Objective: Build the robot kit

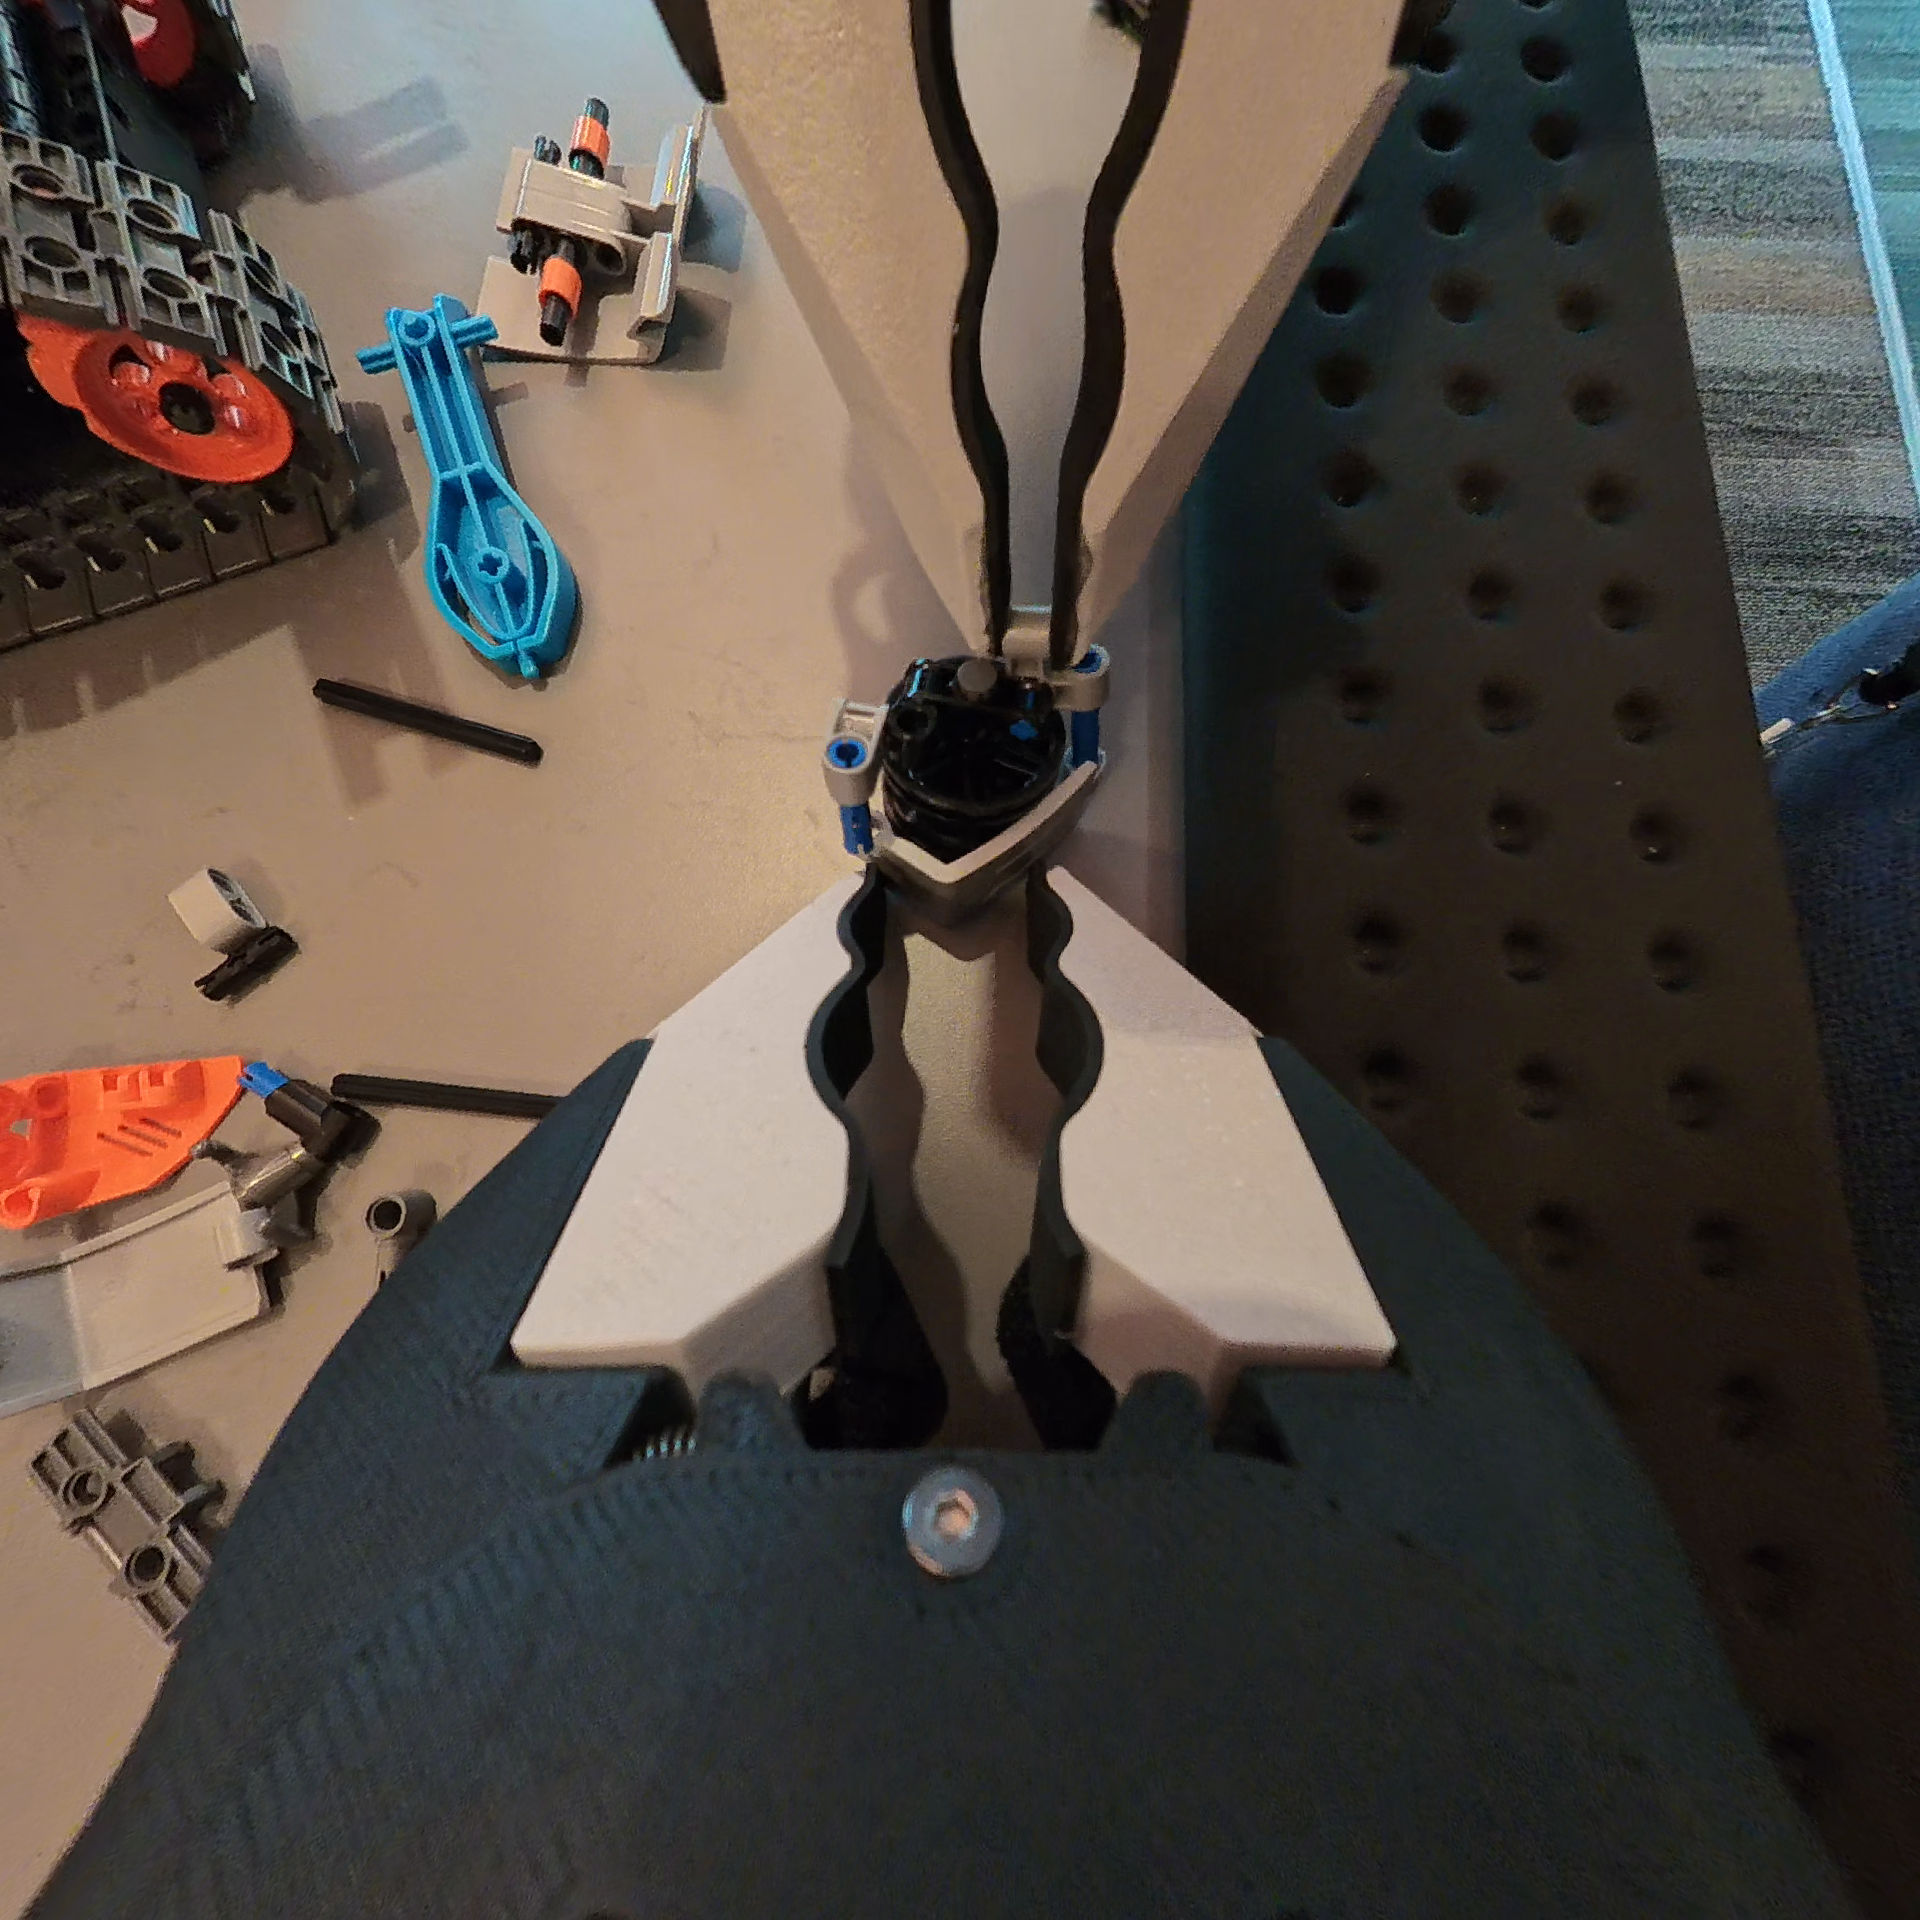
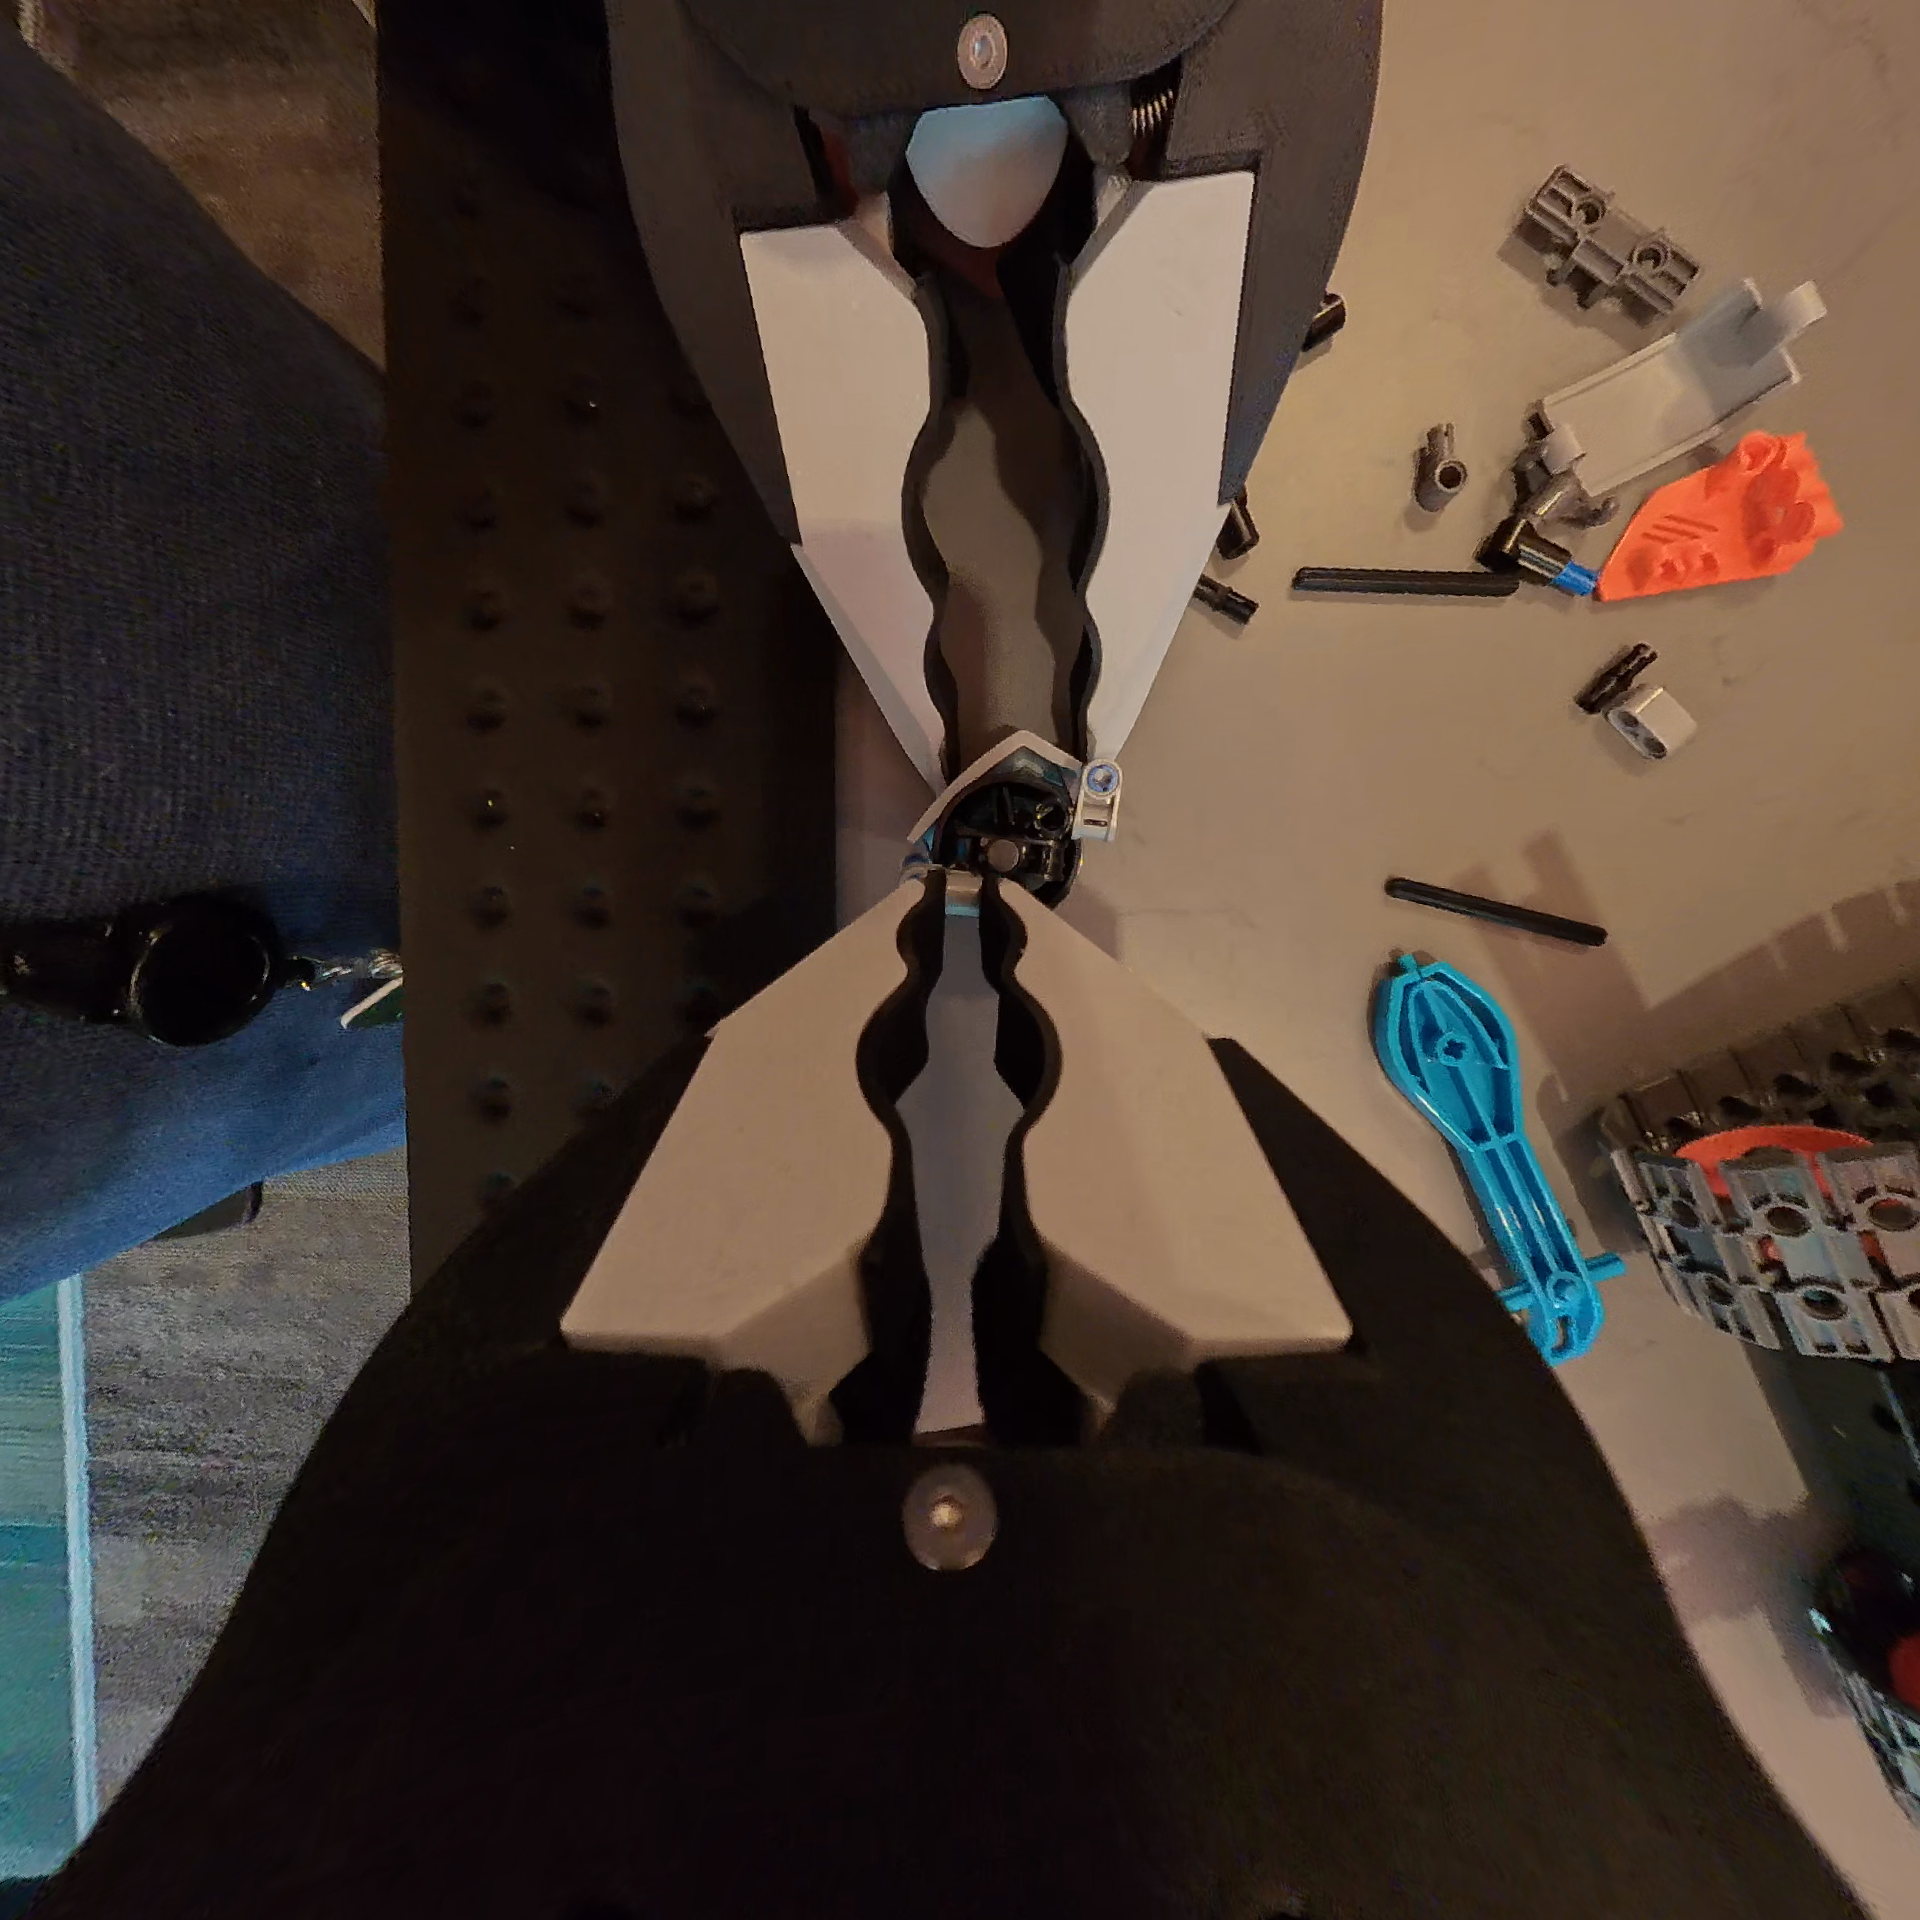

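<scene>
While both pairs of tongs meet tip to tip over the edge of a grey counter (image 1: 665, 582), the left wrist view shows the left tongs (image 1: 956, 894) clamped on the grey angled panel of a small toy-brick assembly (image 1: 971, 758), a black rounded core with grey connectors and blue pins. Opposite, the right tongs (image 1: 1029, 634) reach in from the top and pinch a grey piece on the assembly's far side. To the left lie a light-blue lever tool (image 1: 483, 499), a black axle (image 1: 426, 720), an orange shell piece (image 1: 104, 1127), a grey-and-orange connector block (image 1: 592, 239) and a tracked vehicle with an orange wheel (image 1: 156, 405). A dark perforated chair (image 1: 1507, 727) stands just beside the counter on the right.

From the right wrist view, the right tongs (image 2: 971, 899) are closed on a thin grey tab of the same assembly (image 2: 1013, 821), held above the counter's edge between the two tools. The left tongs (image 2: 1013, 753) grip it from above. Off to the right rest the blue lever tool (image 2: 1475, 1143), two black axles (image 2: 1496, 912) and the orange shell (image 2: 1714, 530).
</scene>
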Demonstrator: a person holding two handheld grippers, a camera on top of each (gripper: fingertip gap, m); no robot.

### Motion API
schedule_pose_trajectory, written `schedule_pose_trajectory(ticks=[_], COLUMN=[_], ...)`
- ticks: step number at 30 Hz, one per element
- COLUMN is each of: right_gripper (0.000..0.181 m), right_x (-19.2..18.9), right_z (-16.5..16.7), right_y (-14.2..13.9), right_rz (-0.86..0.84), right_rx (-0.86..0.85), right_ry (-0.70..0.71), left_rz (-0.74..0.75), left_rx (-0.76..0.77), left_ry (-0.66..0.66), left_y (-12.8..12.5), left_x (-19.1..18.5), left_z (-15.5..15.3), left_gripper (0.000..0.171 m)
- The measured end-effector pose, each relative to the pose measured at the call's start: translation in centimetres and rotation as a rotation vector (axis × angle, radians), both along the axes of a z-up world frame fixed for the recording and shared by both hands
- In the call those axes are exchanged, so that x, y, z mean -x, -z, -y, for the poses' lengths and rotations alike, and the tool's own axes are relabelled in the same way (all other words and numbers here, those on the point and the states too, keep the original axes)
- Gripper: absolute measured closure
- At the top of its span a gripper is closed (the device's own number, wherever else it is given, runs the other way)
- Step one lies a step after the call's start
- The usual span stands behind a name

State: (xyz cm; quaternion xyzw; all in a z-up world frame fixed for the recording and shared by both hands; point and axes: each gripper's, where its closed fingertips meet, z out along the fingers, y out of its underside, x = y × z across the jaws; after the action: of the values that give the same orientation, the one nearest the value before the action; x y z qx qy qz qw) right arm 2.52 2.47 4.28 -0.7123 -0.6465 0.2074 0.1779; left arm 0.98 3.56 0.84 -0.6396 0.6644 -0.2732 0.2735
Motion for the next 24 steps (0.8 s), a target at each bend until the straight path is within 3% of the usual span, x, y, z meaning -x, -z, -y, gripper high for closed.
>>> schedule_pose_trajectory(ticks=[24], right_gripper=[0.178], right_x=[0.18], right_z=[0.25], right_y=[-0.08], right_rz=[0.184], right_rx=[-0.161], right_ry=[0.009], left_rz=[-0.002], left_rx=[-0.013], left_ry=[-0.005], left_y=[-0.03], left_x=[-0.15], left_z=[0.05], left_gripper=[0.145])
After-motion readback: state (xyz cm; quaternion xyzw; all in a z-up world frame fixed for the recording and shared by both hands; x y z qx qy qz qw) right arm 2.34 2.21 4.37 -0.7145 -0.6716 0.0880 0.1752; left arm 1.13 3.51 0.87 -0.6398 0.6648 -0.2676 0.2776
